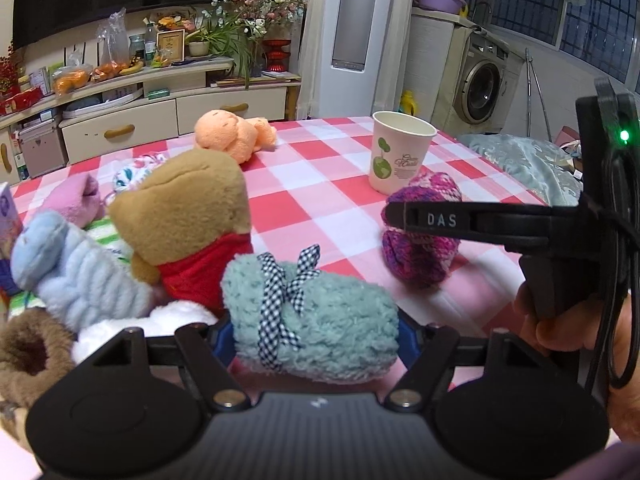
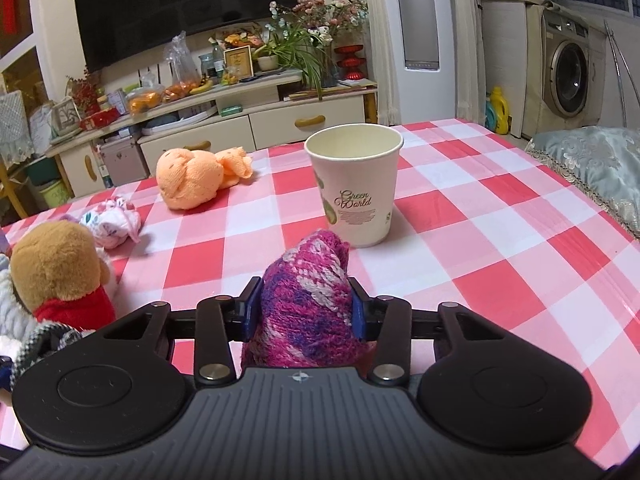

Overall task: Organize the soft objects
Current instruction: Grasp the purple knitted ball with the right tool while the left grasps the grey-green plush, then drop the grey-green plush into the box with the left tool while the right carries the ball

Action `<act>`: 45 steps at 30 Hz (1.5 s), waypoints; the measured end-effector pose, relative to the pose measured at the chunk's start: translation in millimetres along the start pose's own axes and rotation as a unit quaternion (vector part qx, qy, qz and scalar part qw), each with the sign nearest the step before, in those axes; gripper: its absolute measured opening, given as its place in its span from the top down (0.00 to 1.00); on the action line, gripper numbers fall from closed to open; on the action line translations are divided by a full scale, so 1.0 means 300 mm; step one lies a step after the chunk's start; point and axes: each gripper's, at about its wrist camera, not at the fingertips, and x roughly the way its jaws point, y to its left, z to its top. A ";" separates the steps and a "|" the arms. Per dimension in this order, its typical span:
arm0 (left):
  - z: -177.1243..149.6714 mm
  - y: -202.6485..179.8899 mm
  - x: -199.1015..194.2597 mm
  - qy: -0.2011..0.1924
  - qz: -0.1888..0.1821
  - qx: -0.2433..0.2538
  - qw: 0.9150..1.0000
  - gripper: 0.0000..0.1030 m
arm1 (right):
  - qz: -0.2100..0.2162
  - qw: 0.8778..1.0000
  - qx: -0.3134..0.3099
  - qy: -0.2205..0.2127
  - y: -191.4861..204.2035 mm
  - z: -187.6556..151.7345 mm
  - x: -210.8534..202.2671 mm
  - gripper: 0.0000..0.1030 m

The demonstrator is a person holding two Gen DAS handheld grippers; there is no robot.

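A teal fluffy roll (image 1: 320, 320) tied with a checked ribbon lies on the red-and-white checked tablecloth (image 1: 320, 184). My left gripper (image 1: 316, 336) is shut on it, blue pads pressing both its sides. A pink-and-purple knitted bundle (image 2: 304, 300) sits between the pads of my right gripper (image 2: 306, 308), which is shut on it. In the left wrist view that bundle (image 1: 416, 252) shows behind one right finger (image 1: 432, 220). A brown teddy in a red shirt (image 1: 188, 216) stands just left of the teal roll.
A paper cup (image 2: 356, 184) stands upright just beyond the knitted bundle. An orange towel doll (image 2: 188, 180) and a floral cloth ball (image 2: 112, 222) lie further left. Pale blue (image 1: 76, 272), pink (image 1: 78, 200), white (image 1: 132, 324) and brown (image 1: 28, 352) soft things crowd the left. A cushion (image 2: 592, 164) borders the right edge.
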 end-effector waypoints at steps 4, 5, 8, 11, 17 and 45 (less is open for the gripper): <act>-0.003 0.015 -0.024 -0.002 0.003 0.003 1.000 0.29 | -0.003 1.000 -0.003 0.001 0.010 -0.005 -0.006 0.49; -0.004 0.017 -0.030 -0.003 0.004 0.004 1.000 0.29 | -0.003 1.000 -0.005 0.000 0.015 -0.008 -0.009 0.49; -0.004 0.030 -0.055 -0.007 0.006 0.004 1.000 0.29 | -0.006 1.000 -0.009 0.000 0.034 -0.012 -0.010 0.50; -0.006 0.041 -0.082 -0.015 0.007 0.006 1.000 0.29 | -0.005 1.000 -0.013 0.001 0.048 -0.020 -0.011 0.50; -0.009 0.072 -0.147 -0.032 0.012 0.009 0.999 0.29 | -0.004 1.000 -0.016 0.003 0.088 -0.034 -0.019 0.51; 0.006 0.317 -0.433 -0.102 0.070 -0.030 0.992 0.29 | 0.042 0.998 -0.055 0.001 0.259 -0.011 -0.065 0.51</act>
